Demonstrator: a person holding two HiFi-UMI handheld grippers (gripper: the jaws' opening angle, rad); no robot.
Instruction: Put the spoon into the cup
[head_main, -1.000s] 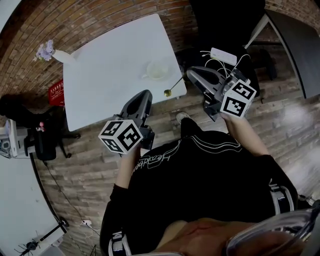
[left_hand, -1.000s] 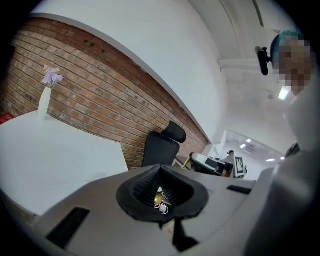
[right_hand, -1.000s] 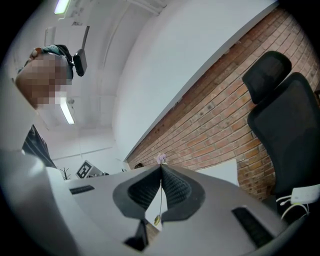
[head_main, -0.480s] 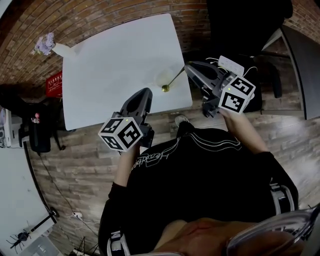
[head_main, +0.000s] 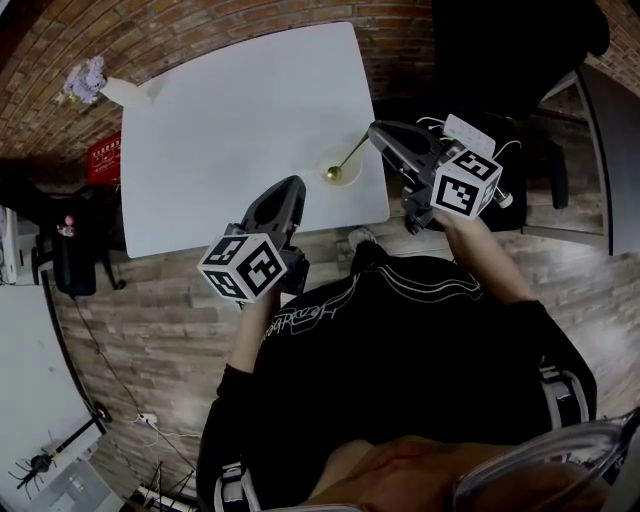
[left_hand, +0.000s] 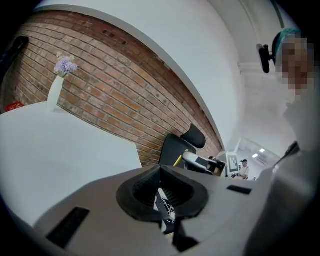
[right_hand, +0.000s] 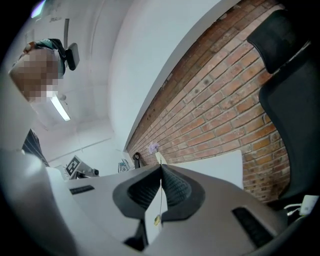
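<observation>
Head view shows the right gripper pinching the spoon by its handle end. The shaft slants down-left, bowl over the cup at the bench edge. The left gripper, jaws pressed together and empty, hangs farther off.

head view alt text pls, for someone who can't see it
Seen from above, the right gripper holds a thin spoon by its handle, the bowl end over a white cup near the edge of a white table. The left gripper is shut and empty at the table's near edge, and a vase of flowers stands at the far corner.
</observation>
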